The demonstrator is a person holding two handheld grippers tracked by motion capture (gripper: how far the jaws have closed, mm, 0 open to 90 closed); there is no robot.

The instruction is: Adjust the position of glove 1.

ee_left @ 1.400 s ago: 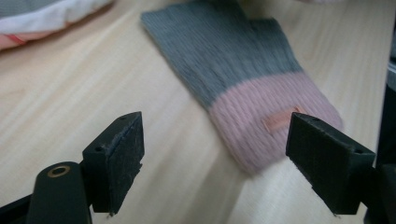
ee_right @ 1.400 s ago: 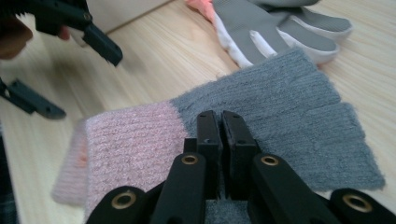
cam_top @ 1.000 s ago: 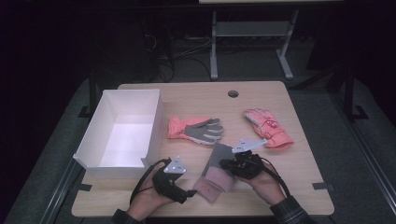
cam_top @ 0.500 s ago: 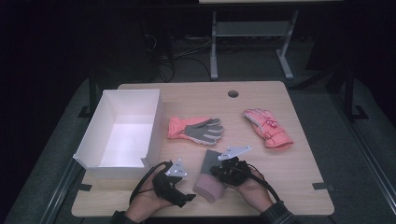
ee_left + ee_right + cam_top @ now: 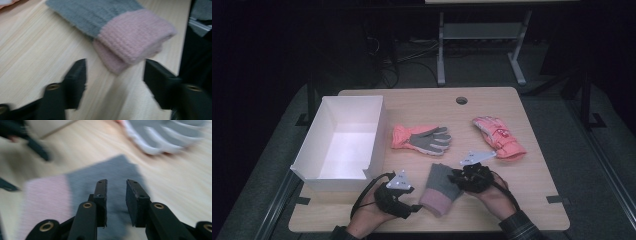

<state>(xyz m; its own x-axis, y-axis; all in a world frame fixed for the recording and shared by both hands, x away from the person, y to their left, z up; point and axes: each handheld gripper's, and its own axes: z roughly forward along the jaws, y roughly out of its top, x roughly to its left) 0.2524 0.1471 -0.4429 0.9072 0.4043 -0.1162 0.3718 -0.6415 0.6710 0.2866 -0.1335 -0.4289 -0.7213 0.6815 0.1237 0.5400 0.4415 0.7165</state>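
Note:
A grey knitted glove [image 5: 441,186] with a pink cuff lies near the table's front edge. My left gripper [image 5: 414,207] sits just left of the cuff. In the left gripper view the cuff [image 5: 135,32] lies ahead of my left gripper [image 5: 115,72]. Its jaws have just been closing and stand apart with nothing between them. My right gripper [image 5: 457,177] hovers over the glove's grey part [image 5: 87,180]. In the right gripper view my right gripper [image 5: 116,187] has just been opening, and a narrow gap with nothing in it shows between the jaws.
A white open box [image 5: 312,155] stands at the left. An orange glove with a grey palm [image 5: 422,138] lies mid-table, and a pink padded glove [image 5: 499,136] to the right. A round hole [image 5: 461,100] is in the table's far edge.
The right gripper has shifted slightly over the grey glove, whose far end now lies lower and flatter. The left hand has stayed put.

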